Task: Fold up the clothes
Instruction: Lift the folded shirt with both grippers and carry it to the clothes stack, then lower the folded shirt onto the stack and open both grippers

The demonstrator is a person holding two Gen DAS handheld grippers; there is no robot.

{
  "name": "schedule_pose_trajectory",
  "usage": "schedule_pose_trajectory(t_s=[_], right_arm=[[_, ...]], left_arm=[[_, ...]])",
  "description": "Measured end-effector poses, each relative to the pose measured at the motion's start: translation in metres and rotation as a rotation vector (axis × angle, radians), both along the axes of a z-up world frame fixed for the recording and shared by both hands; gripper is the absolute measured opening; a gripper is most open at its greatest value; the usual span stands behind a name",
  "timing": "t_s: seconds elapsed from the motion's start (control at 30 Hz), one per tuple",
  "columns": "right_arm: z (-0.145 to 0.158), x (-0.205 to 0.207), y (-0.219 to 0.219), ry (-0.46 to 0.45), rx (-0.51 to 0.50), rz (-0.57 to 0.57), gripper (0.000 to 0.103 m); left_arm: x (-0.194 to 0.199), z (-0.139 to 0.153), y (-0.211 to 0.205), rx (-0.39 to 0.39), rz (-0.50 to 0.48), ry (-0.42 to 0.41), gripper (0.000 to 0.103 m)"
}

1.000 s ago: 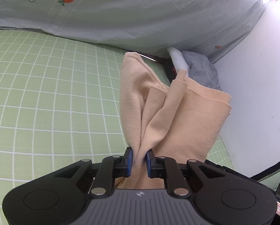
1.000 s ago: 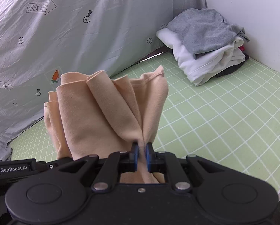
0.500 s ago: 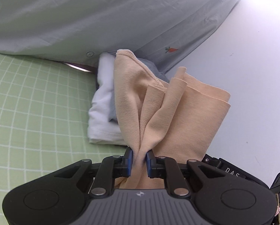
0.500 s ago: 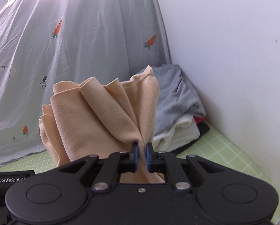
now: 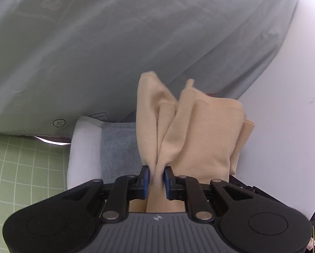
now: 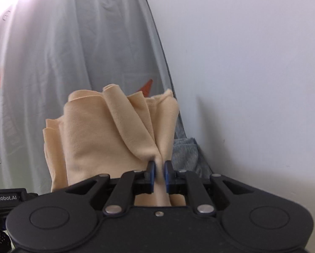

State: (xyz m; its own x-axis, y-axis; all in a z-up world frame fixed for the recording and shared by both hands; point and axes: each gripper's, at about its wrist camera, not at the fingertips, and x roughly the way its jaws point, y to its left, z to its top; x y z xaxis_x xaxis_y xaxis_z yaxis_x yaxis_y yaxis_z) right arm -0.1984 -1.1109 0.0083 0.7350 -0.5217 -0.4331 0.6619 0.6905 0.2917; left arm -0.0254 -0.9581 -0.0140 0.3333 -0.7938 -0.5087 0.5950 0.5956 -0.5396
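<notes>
The left gripper (image 5: 156, 174) has a black frame, blue pads (image 5: 145, 179), silver screws and a ribbed grey body bearing a small white logo. The right gripper (image 6: 159, 169) is all black with blue pads; white "GenRobot.AI" lettering (image 6: 2, 198) sits left of its frame.

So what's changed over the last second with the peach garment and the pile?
Both grippers carried the peach garment across the green mat to the corner pile, now right behind it: grey top on white. Left gripper and right gripper stayed clamped.

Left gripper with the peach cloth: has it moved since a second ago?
Yes. The left gripper, shut on the peach cloth, has travelled across the green grid mat toward the folded pile in the wall corner, now directly ahead.
</notes>
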Motion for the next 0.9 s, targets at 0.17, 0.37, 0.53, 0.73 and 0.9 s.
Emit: schedule_pose_trajectory(t_s=[0.17,0.37,0.53,0.73,0.9], right_arm=[[-0.056,0.046,-0.015,0.144,-0.034,0.015,0.013],[-0.075,0.048,-0.008,0.175,-0.139,0.031,0.015],[-0.050,0.033,-0.007,0.196,-0.075,-0.002,0.046],[-0.003,-0.020,0.043,0.168,-0.138,-0.024,0.093],[0.021,-0.084,0.094,0.134,-0.197,-0.047,0.103]], left_arm=[[0.034,-0.051,-0.010,-0.004,0.067,0.130,0.020],[0.033,-0.061,-0.002,-0.030,0.058,0.138,0.026],[-0.002,-0.021,0.006,0.064,0.036,-0.053,0.033],[-0.062,0.033,0.059,0.070,0.056,-0.228,0.081],[-0.117,0.058,0.105,0.072,0.040,-0.303,0.103]])
